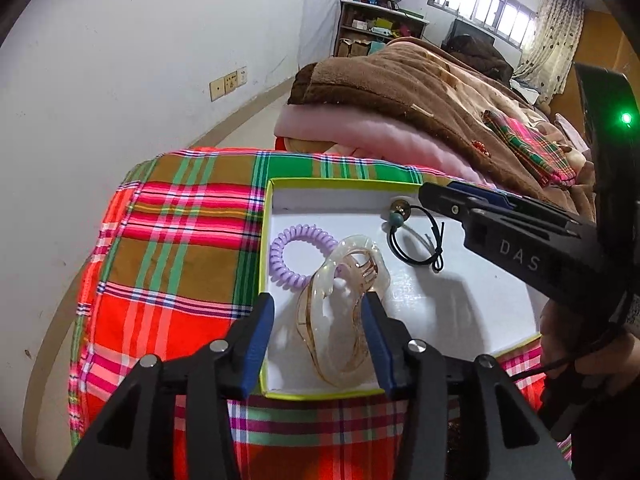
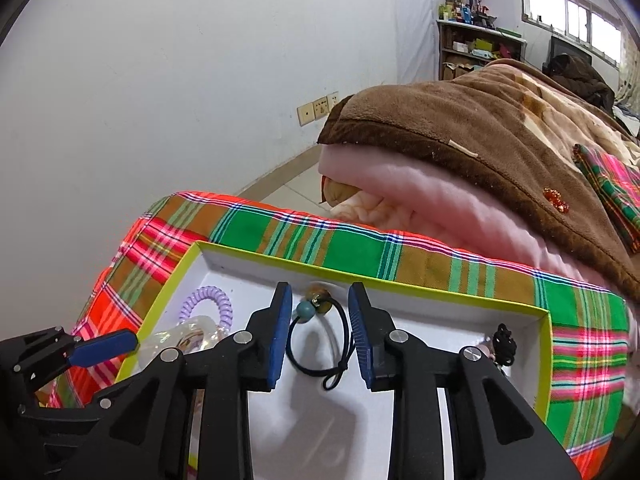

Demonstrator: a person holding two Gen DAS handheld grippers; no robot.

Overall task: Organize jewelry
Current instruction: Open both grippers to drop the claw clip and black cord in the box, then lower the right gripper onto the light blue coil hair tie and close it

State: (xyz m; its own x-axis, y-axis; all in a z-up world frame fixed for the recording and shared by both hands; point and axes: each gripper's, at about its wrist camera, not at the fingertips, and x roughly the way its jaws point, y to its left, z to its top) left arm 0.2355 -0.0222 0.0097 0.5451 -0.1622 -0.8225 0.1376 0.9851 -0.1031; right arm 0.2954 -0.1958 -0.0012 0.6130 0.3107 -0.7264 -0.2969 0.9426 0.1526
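Note:
A white tray with a lime-green rim lies on a plaid cloth. In it are a purple spiral hair tie, a translucent amber hair claw and a black elastic hair tie with beads. My left gripper is open around the claw, over the tray's near edge. My right gripper is open above the black elastic; it also shows in the left wrist view. A small dark ornament lies at the tray's right side.
The plaid cloth covers a raised surface that drops off at left toward a white wall. Folded pink and brown blankets are piled just behind the tray. A shelf stands far back.

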